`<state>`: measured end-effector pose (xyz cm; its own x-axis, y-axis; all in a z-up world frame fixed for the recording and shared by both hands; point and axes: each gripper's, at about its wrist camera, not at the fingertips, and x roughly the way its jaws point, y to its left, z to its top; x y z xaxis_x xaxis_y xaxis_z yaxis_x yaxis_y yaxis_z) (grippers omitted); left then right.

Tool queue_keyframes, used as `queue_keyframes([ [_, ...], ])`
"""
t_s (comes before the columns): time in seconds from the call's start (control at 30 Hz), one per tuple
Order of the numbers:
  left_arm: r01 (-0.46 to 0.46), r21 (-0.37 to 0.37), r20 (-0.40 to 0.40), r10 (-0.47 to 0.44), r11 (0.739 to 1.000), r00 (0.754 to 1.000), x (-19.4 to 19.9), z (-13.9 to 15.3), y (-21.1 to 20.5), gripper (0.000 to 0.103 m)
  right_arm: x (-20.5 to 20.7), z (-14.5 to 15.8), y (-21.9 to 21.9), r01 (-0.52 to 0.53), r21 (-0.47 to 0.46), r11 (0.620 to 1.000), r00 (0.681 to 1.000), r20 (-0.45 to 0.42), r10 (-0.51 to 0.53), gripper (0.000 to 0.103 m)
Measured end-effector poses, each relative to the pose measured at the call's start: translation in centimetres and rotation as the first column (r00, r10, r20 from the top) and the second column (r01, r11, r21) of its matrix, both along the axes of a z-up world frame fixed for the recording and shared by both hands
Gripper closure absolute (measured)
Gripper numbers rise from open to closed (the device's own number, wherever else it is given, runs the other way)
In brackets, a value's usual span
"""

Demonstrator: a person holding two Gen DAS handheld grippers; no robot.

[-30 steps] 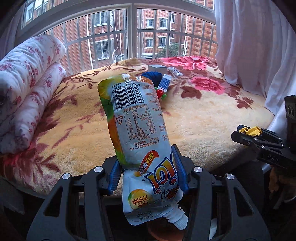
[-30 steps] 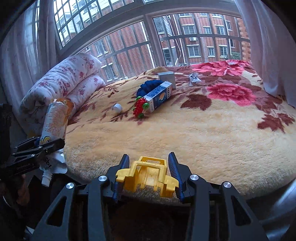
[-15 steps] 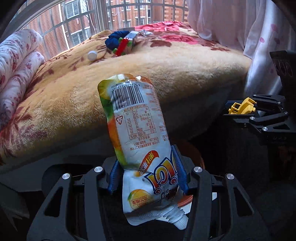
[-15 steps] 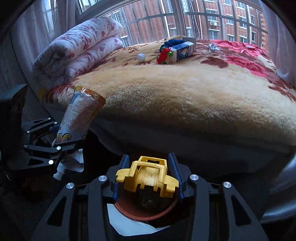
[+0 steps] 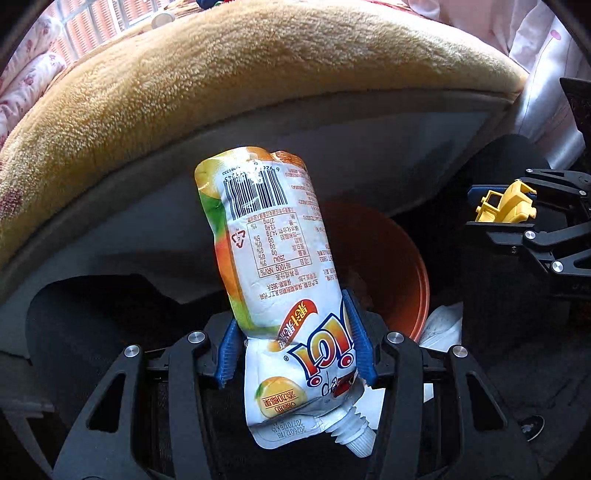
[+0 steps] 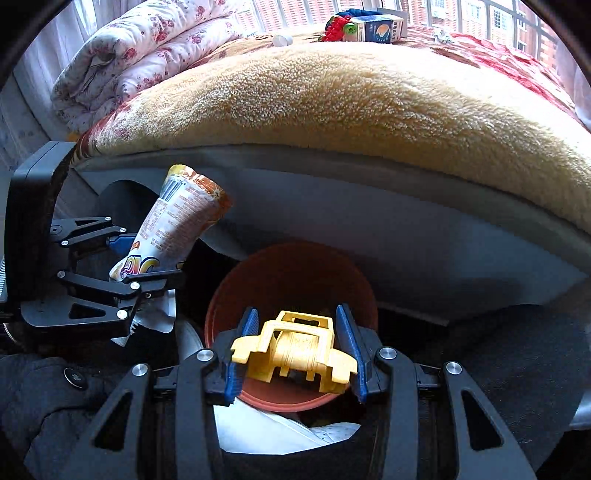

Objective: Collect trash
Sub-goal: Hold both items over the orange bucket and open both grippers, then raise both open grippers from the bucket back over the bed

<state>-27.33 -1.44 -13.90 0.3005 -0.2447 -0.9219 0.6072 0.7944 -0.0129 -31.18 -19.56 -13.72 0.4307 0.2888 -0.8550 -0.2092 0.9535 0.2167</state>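
My left gripper (image 5: 295, 339) is shut on a white and orange drink pouch (image 5: 273, 258), spout end toward the camera, its top leaning over a round orange-brown bin (image 5: 402, 258) on the dark floor. My right gripper (image 6: 295, 347) is shut on a yellow plastic toy car piece (image 6: 295, 350), hanging right above the same bin (image 6: 291, 273). In the right wrist view the left gripper (image 6: 136, 258) with the pouch (image 6: 177, 225) is at the left. In the left wrist view the right gripper (image 5: 517, 214) with the yellow piece (image 5: 506, 203) is at the right.
The bed with a tan and red fleece blanket (image 6: 332, 92) rises just behind the bin. On it lie a small carton (image 6: 376, 27), a red and green toy (image 6: 334, 26), a white cap (image 6: 280, 38) and a folded floral quilt (image 6: 140, 48). White fabric (image 6: 266, 432) lies by the bin.
Both grippers have sunk from bed height to below the mattress edge and tipped downward. The orange bin has come into view under them. Both grips are unchanged.
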Motion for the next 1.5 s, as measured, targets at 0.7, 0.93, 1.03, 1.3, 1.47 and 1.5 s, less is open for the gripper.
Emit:
queue_keyframes([
  [0.7, 0.035, 0.080, -0.171, -0.021, 0.996, 0.985, 1.4, -4.4, -2.9, 0.054, 2.2, -3.8, 0.4, -0.018, 0.026, 0.999, 0.991, -0.133, 0.021, 0.059],
  [0.93, 0.056, 0.104, -0.223, -0.032, 0.993, 0.974, 1.3, -5.2, -3.6, 0.049, 3.0, -4.2, 0.6, -0.019, 0.024, 1.000, 0.989, -0.145, 0.022, 0.059],
  [1.03, 0.052, 0.124, -0.228, -0.022, 0.991, 0.973, 1.4, -5.4, -3.9, 0.025, 3.1, -4.0, 0.7, -0.019, 0.013, 1.000, 0.991, -0.131, 0.021, 0.040],
  [1.3, 0.050, 0.117, -0.222, -0.022, 0.992, 0.975, 1.4, -5.0, -3.2, 0.025, 2.7, -3.1, 0.1, 0.014, 0.014, 1.000, 0.995, -0.102, -0.013, 0.037],
  [1.47, 0.040, 0.116, -0.213, -0.015, 0.992, 0.977, 1.3, -5.5, -3.2, 0.025, 2.7, -2.9, -0.3, 0.028, 0.019, 0.999, 0.995, -0.099, -0.026, 0.037],
  [1.5, 0.039, 0.117, -0.211, -0.014, 0.992, 0.977, 1.3, -5.4, -3.2, 0.025, 2.9, -2.8, -0.3, 0.030, 0.020, 0.999, 0.995, -0.096, -0.028, 0.037],
])
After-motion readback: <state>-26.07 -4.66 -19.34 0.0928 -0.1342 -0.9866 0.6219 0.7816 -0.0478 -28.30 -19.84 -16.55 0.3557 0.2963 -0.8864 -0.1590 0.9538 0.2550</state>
